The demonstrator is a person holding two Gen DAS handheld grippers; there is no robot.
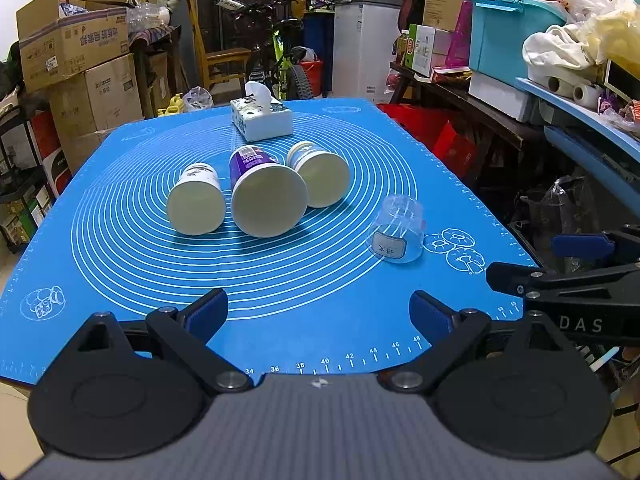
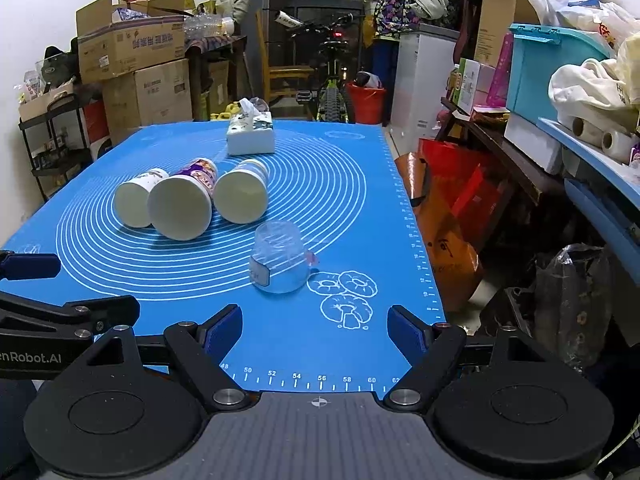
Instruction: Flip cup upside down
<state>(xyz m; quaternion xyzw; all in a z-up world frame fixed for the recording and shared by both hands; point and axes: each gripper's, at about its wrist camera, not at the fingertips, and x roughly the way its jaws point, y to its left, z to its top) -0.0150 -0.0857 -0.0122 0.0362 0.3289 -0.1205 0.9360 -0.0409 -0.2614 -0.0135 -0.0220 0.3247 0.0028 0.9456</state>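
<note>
A clear plastic cup (image 1: 397, 230) with a white label stands mouth down on the blue mat (image 1: 280, 280), right of centre; in the right wrist view it (image 2: 281, 258) is straight ahead. Three paper cups lie on their sides with open mouths toward me: a white one (image 1: 196, 204), a purple one (image 1: 266, 196) and another white one (image 1: 320, 174). My left gripper (image 1: 318, 314) is open and empty near the mat's front edge. My right gripper (image 2: 316, 328) is open and empty, a short way in front of the clear cup.
A tissue box (image 1: 261, 118) stands at the far middle of the mat. The right gripper's arm shows at the right edge of the left wrist view (image 1: 568, 276). Cardboard boxes, a bicycle and cluttered shelves surround the table.
</note>
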